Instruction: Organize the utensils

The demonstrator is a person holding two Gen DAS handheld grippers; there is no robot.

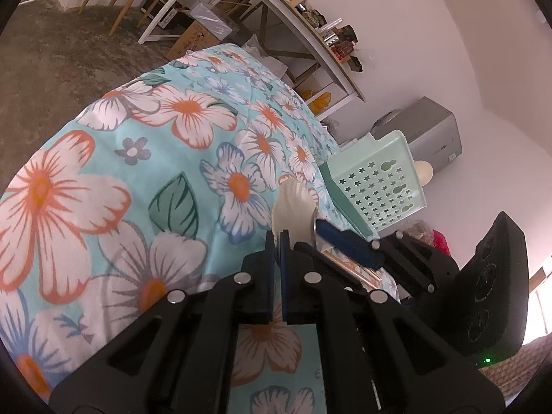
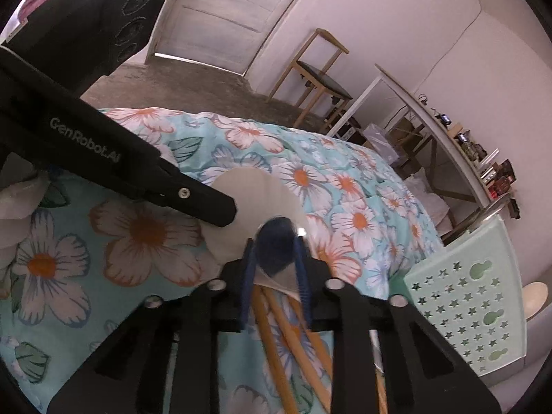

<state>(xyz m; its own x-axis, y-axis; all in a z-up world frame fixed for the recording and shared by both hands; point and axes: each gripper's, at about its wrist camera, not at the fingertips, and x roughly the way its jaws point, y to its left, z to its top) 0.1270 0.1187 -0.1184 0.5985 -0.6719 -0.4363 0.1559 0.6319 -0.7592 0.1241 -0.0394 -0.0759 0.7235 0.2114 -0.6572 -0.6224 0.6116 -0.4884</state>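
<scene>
Now, left wrist view: left hand-held gripper (image 1: 277, 241) is pressed together on the edge of a white paper plate (image 1: 293, 203), lifting it off the floral bedspread (image 1: 138, 158), likely to steady it; mint basket (image 1: 379, 179) stands near. Right wrist view: right hand-held gripper (image 2: 276, 258) has its jaws around a metal spoon (image 2: 276, 252) over the plate; contact unclear. No earlier frame given.

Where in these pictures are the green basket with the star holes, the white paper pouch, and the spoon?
green basket (image 2: 462, 303), right wrist view, on its star-punched wall.
white paper pouch (image 1: 293, 203), left wrist view, on the flat paper above the left gripper.
spoon (image 2: 276, 248), right wrist view, on its shiny bowl.
</scene>
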